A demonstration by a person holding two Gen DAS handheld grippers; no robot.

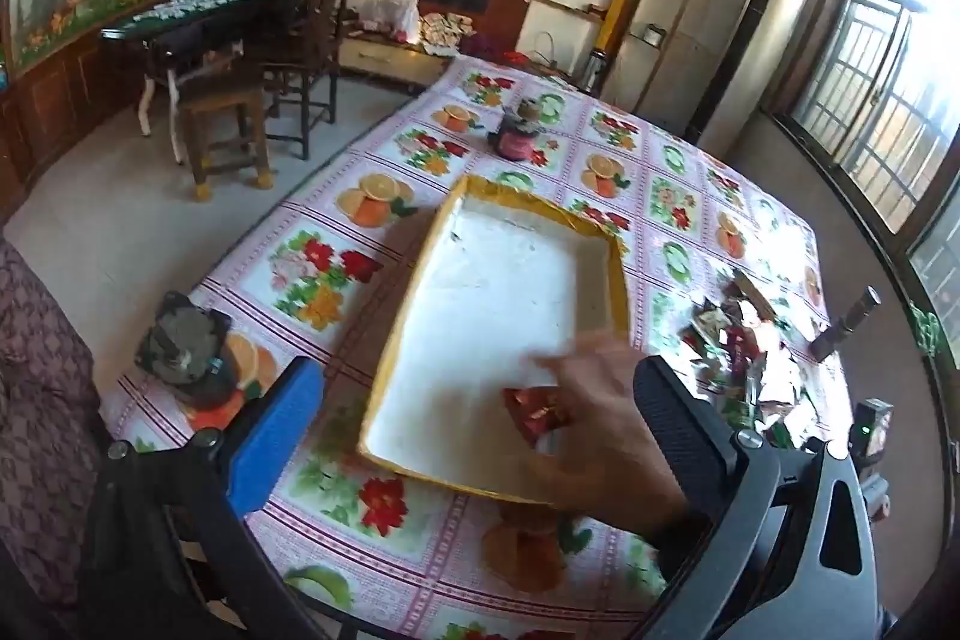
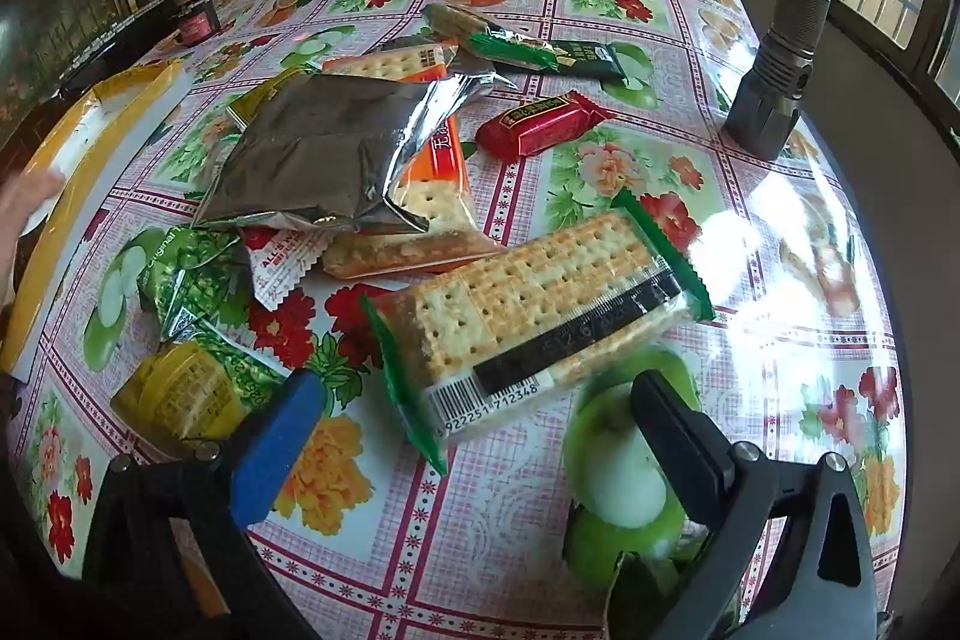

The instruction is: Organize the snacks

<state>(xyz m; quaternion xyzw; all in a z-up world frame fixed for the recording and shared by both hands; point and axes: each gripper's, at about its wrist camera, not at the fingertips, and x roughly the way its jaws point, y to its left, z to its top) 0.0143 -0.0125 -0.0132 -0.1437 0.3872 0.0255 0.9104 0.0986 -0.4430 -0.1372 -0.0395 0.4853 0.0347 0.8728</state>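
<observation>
A yellow-rimmed white box (image 1: 617, 280) lies open on the flowered table. My left gripper (image 1: 474, 418) is open above its near end. A bare hand (image 1: 600, 436) holds a small red snack packet (image 1: 536, 411) over the box's near right corner, between my fingers. In the right wrist view my right gripper (image 2: 474, 412) is open, just in front of a green-edged cracker pack (image 2: 534, 304). Behind it lie a silver bag (image 2: 318, 148), a red candy bar (image 2: 543, 124), a green snack pack (image 2: 192, 280) and more cracker packs. The box edge (image 2: 90, 148) shows at left.
A dark jar (image 1: 515, 135) stands beyond the box. A dark gadget (image 1: 183, 346) sits at the table's near left. A grey flashlight (image 2: 780, 52) stands at the far right by the snack pile (image 1: 744, 352). Chairs and a side table stand left.
</observation>
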